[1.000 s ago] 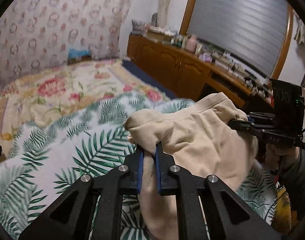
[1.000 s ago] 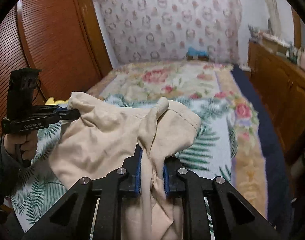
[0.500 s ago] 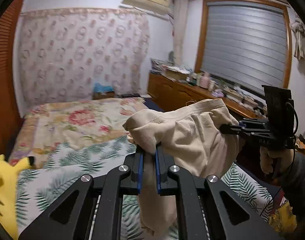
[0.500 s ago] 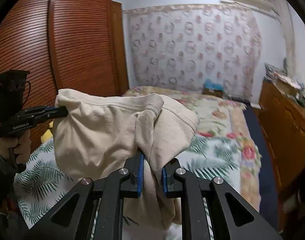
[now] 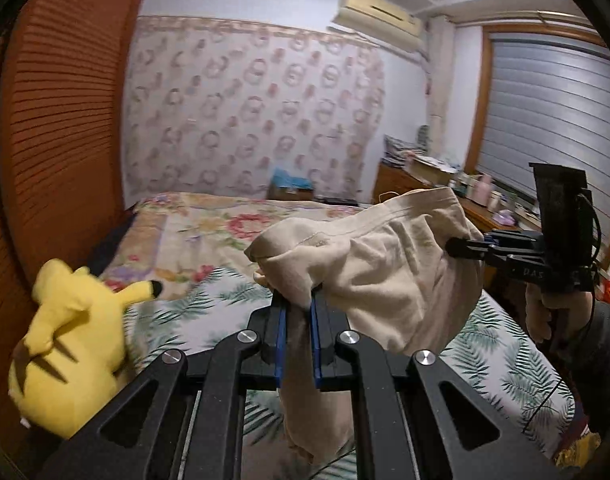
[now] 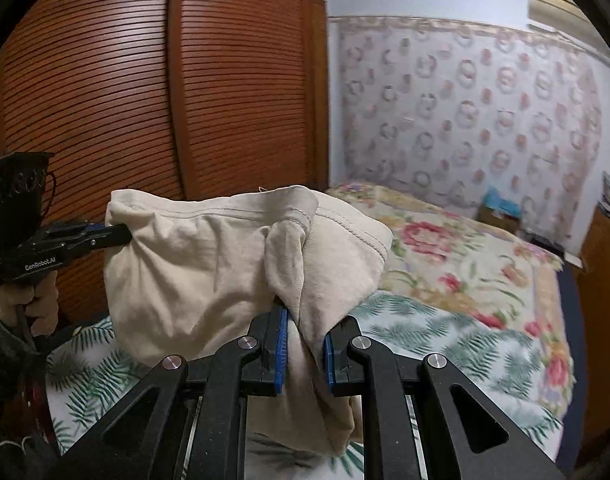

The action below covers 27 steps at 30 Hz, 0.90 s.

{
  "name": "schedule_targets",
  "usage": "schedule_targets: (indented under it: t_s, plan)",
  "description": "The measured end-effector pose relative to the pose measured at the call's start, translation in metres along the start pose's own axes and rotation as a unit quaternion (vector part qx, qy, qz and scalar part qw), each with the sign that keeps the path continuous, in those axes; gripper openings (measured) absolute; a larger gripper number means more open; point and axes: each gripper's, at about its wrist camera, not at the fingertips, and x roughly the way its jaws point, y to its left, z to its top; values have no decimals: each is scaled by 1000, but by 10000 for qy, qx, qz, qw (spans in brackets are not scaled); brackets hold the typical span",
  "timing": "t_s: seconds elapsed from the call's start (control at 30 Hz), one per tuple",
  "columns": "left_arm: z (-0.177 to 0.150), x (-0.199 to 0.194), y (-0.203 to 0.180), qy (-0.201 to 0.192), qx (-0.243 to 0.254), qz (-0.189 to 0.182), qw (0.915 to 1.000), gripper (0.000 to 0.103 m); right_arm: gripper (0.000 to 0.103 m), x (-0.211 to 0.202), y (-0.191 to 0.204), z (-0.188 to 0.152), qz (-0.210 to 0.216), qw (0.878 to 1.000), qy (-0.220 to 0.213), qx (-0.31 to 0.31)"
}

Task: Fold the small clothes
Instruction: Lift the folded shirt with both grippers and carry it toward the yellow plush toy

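Garment (image 5: 389, 280) held off the bed (image 5: 209, 232), left tongs (image 5: 296, 312) and right tongs (image 6: 303, 320) each pinching a waistband corner to spread it for folding.

Beige garment (image 5: 389, 280); yellow plush (image 5: 69, 344); green-leaf bedsheet (image 6: 445, 340).

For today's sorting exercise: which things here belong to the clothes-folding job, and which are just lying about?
Belongs to the job:
beige garment
left tool
right tool
leaf-print bedcover

Just lying about:
yellow plush toy
wardrobe
air conditioner

Both tools raised garment (image 5: 385, 272) higher above bed (image 5: 209, 232).
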Motion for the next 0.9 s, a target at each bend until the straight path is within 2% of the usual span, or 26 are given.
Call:
schedule_targets:
  t_s: [0.3,0.5,0.63,0.9]
  plan:
    - [-19,-19,40,-12,-297,417,9987,11,14,33,7,10,421,9986,34,-325]
    - [-35,-21,62,13,-453,763,9961,11,14,54,9,27,488,9968,109,-631]
    - [-51,-9,84,170,-667,1020,9924,11,14,97,12,54,522,9939,284,-934]
    - [-83,7,114,542,-1066,1363,9834,11,14,208,37,98,643,9832,841,-1486]
